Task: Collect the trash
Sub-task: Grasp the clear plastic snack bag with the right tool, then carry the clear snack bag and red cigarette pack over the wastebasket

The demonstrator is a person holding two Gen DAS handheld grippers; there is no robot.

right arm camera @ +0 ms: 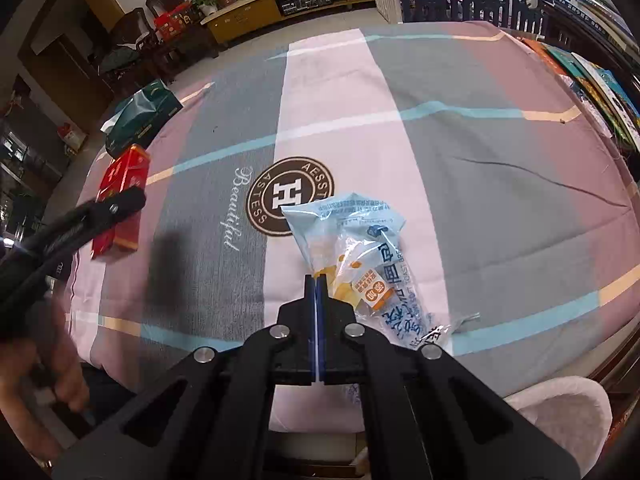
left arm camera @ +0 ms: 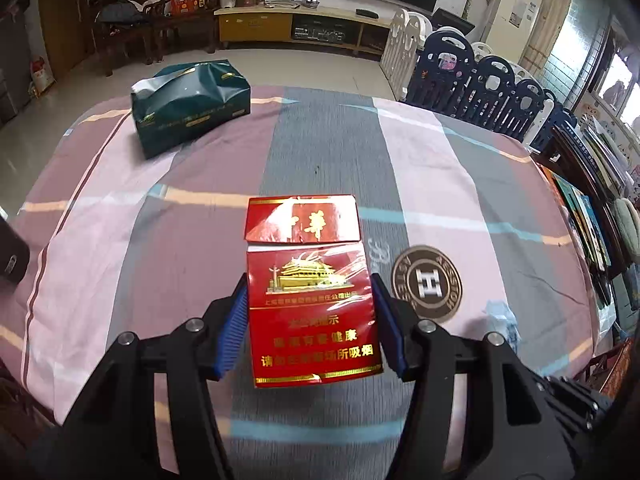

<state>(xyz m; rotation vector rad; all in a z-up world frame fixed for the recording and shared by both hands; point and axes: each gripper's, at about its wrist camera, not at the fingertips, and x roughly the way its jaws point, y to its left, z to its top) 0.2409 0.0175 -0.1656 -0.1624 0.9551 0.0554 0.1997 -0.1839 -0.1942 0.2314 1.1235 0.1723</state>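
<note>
Straddling the red cigarette pack (left arm camera: 310, 300), my left gripper (left arm camera: 310, 320) has its blue pads (left arm camera: 234, 324) set on either side of the pack's lower half; whether they press it or only flank it I cannot tell. The pack lies flat on the striped tablecloth (left arm camera: 440, 168) with its lid flipped open toward the far side. A green tissue pack (left arm camera: 191, 108) sits far left on the cloth, well apart from the cigarettes, and a round brown logo (left arm camera: 426, 284) is printed just right of the pack. In the right wrist view, my right gripper (right arm camera: 316, 280) has its fingers pressed together, nipping the left edge of a pale blue bread wrapper (right arm camera: 360, 252). That wrapper lies crumpled on the near part of the cloth, overlapping the logo's near right rim. The red pack (right arm camera: 120, 200) appears at far left there, partly behind the left gripper's black arm (right arm camera: 72, 232).
</note>
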